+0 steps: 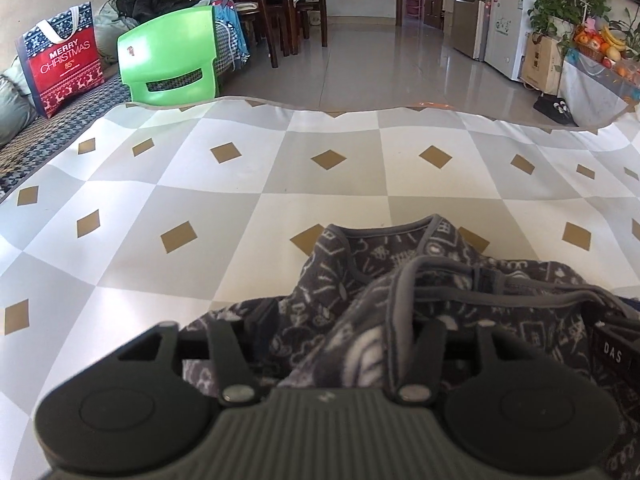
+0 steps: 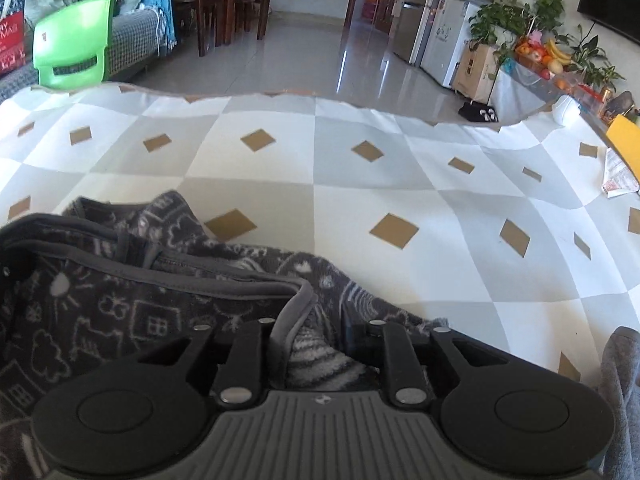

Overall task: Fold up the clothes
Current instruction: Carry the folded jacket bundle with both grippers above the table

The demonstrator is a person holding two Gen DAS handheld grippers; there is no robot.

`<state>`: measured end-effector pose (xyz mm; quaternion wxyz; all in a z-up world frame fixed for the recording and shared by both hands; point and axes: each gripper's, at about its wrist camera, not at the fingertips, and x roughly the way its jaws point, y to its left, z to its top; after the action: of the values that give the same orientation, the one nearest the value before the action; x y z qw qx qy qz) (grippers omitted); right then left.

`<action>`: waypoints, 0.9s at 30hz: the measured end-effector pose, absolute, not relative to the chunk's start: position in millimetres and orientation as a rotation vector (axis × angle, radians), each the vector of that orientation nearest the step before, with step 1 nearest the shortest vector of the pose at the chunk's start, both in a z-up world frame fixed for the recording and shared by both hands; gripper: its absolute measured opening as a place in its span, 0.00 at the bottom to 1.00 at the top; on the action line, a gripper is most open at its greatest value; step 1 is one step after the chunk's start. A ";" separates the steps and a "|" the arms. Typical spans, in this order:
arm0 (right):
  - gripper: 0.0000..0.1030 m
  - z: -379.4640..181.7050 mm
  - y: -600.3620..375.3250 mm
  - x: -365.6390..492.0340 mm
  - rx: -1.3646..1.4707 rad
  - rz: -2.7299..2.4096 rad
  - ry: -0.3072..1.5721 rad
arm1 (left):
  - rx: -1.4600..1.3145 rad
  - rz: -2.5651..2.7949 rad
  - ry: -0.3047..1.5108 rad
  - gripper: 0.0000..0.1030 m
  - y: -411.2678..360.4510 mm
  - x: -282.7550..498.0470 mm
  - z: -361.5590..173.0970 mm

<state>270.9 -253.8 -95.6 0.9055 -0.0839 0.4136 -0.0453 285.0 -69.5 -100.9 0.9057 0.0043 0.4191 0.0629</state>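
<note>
Left wrist view. The dark grey fleece garment with a white doodle print and grey binding (image 1: 400, 280) lies bunched on the near part of the grey-and-white checked tablecloth with tan diamonds (image 1: 200, 184). Folds of it rise between and over the finger linkages of the left gripper (image 1: 324, 340). The jaws stand partly apart, roughly mid-range; the fingertips are buried in cloth. Fabric sits between them, but no pinch is visible, so I read it as loose, not held.

Risk here, as a judgement: the heap is crumpled with the bound edge doubled over itself. A closing pinch could take two layers, or the wrong edge, and the fold would come out crooked. The open jaws could also snag the pile and drag the garment off line.

Right wrist view. The same garment fills the lower left, with its binding strip running straight into the right gripper (image 2: 320, 344). These jaws are narrowly apart. The strip and a striped patch of fleece lie between them; whether the pads press on it I cannot tell.

Risk: if the strip is only resting there, it could slip free on any lift, dropping that side. A grey cloth edge (image 2: 620, 392) at far right may catch.
</note>
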 end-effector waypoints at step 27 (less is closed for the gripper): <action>0.44 -55.9 -296.2 237.5 0.030 0.018 0.870 | 0.013 0.078 0.799 0.96 -17.9 228.0 -36.6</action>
<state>237.5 -296.2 -55.9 0.9068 0.0145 0.4213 0.0088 228.0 -17.9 -36.6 0.9205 0.0063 0.3890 0.0380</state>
